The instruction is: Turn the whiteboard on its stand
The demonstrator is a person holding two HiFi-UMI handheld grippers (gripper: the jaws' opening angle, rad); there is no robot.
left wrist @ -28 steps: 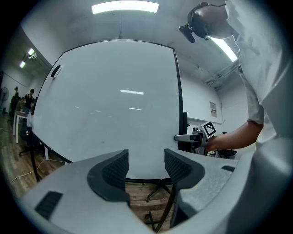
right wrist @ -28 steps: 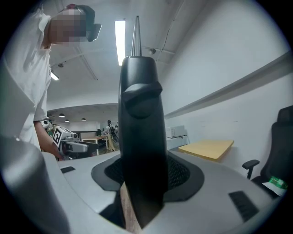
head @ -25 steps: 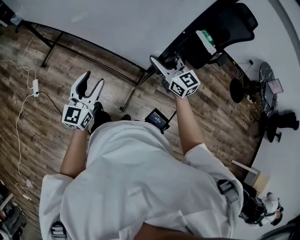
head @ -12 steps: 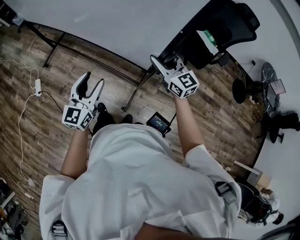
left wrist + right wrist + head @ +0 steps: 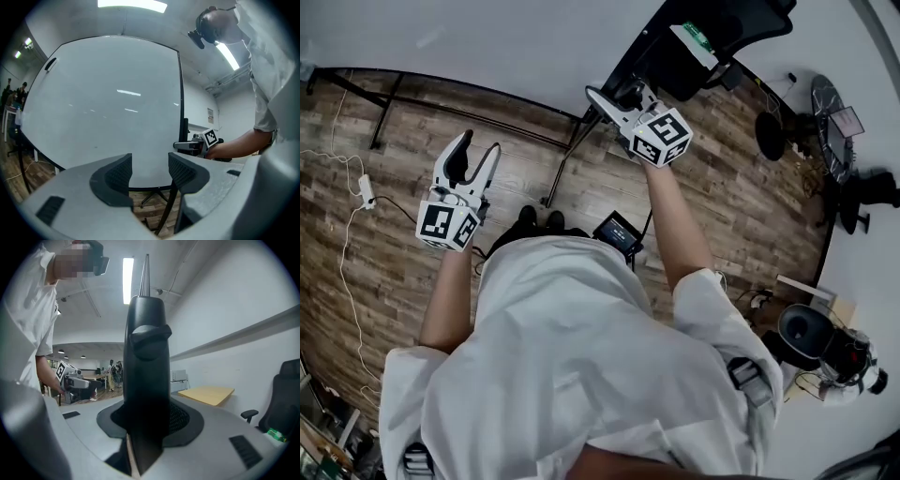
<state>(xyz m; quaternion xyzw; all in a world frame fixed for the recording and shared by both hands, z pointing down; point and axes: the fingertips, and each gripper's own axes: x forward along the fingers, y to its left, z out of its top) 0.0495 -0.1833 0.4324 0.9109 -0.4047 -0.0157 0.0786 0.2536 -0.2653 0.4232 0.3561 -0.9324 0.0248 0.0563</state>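
Observation:
The whiteboard [image 5: 487, 37] is a big white panel in a black frame, seen from above at the top of the head view, and it fills the left gripper view [image 5: 103, 103]. My right gripper [image 5: 614, 98] is at its right side edge. Its jaws have just been closing and now clamp the black frame edge [image 5: 145, 343], which stands upright between the pads [image 5: 183, 420]. My left gripper [image 5: 478, 145] stands open a little in front of the board face, with nothing between its fingers [image 5: 117, 176]. The stand's black legs [image 5: 558, 178] spread on the wood floor below.
A black office chair [image 5: 731, 28] stands just behind the board's right end. White cables and a power strip [image 5: 366, 187] lie on the floor at the left. Black stools and gear [image 5: 830, 131] are at the right. A yellow table [image 5: 206, 394] and distant people [image 5: 112, 371] show beyond.
The head view has shifted, so both grippers sit higher in the picture. The right gripper stays on the board's edge. The left gripper remains open and has edged slightly toward the board.

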